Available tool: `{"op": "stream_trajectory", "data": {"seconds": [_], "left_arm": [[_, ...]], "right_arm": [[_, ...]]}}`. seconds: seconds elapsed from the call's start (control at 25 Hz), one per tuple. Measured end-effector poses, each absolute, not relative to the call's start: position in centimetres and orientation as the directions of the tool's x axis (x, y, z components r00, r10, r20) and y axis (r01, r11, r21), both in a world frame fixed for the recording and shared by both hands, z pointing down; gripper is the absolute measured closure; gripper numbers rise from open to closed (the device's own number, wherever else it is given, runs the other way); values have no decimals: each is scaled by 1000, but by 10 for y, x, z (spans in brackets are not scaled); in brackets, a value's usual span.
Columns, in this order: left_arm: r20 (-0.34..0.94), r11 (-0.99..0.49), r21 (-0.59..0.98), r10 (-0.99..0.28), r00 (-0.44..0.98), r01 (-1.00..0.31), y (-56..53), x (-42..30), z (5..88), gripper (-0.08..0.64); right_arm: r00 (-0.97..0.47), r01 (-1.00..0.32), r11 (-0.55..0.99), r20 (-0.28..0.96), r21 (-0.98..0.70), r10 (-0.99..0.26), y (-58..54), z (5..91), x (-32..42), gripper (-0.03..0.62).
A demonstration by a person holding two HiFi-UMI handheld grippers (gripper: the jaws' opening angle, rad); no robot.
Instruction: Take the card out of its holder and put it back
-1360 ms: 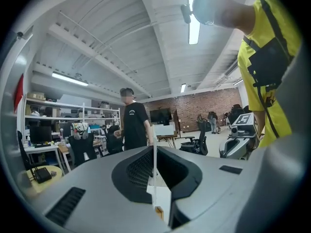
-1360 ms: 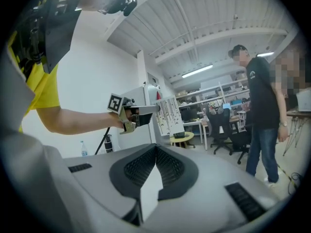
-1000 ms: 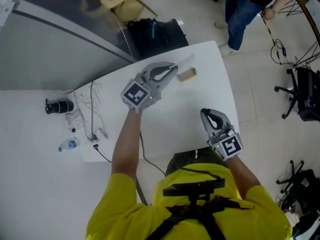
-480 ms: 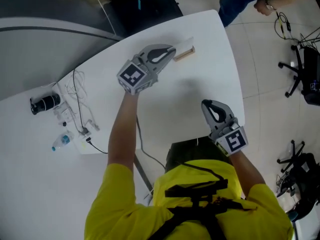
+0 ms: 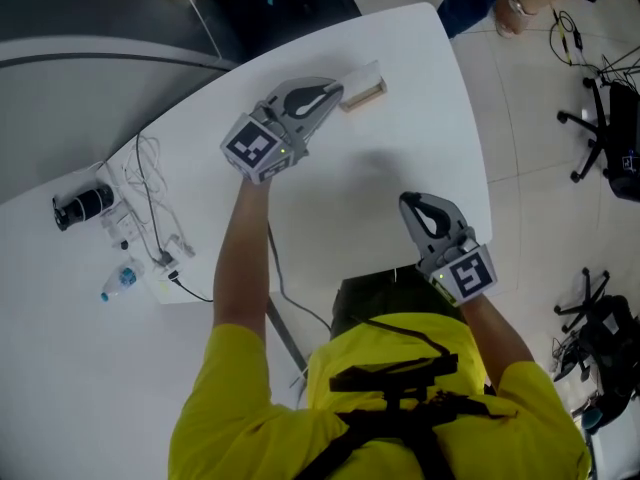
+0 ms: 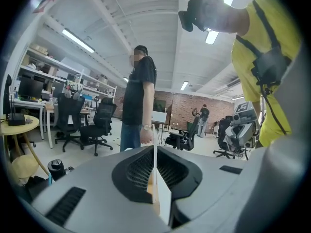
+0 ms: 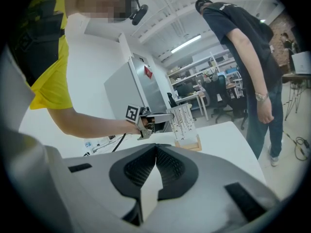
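A clear printed card [image 7: 183, 120] stands upright in a small wooden holder [image 7: 190, 143] near the far edge of the white table [image 5: 400, 138]. My left gripper [image 5: 338, 93] reaches it from the left and is shut on the card's upper edge. The left gripper view shows that card [image 6: 163, 198] edge-on, pinched between the jaws of my left gripper [image 6: 154, 147]. From the head view the holder [image 5: 366, 92] lies just past the left fingertips. My right gripper [image 5: 408, 201] hovers near the table's front right, shut with nothing in it; in its own view, my right gripper [image 7: 156, 148] shows only table between the jaws.
Loose cables [image 5: 150, 198], a black cylinder [image 5: 80, 203] and a small water bottle [image 5: 120, 280] lie at the table's left. A person [image 7: 243, 57] stands just beyond the far edge. Office chairs [image 5: 600, 118] stand on the floor to the right.
The head view has shifted, so everything sits higher in it. My left gripper has stayed shut on the card at the holder, and the right gripper has kept its place.
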State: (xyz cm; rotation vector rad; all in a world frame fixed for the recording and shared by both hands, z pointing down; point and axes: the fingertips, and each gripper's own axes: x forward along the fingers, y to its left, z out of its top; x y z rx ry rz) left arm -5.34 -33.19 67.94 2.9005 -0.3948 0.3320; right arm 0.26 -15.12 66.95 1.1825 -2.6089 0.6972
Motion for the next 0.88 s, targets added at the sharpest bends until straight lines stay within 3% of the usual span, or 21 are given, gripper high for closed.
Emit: {"op": "stream_trajectory", "data": {"seconds": [0.52, 0.64, 0.88], "left_arm": [[283, -917, 173, -302, 910, -358, -328, -50, 733, 522], [260, -881, 197, -375, 890, -430, -332, -57, 721, 405], [219, -719, 156, -643, 734, -677, -320, -108, 641, 421]], "right_arm": [[-661, -750, 555, 380, -359, -647, -149, 687, 1, 584], [-656, -755, 552, 372, -354, -657, -152, 683, 4, 584], [-628, -777, 546, 320, -314, -710, -169, 633, 15, 584]]}}
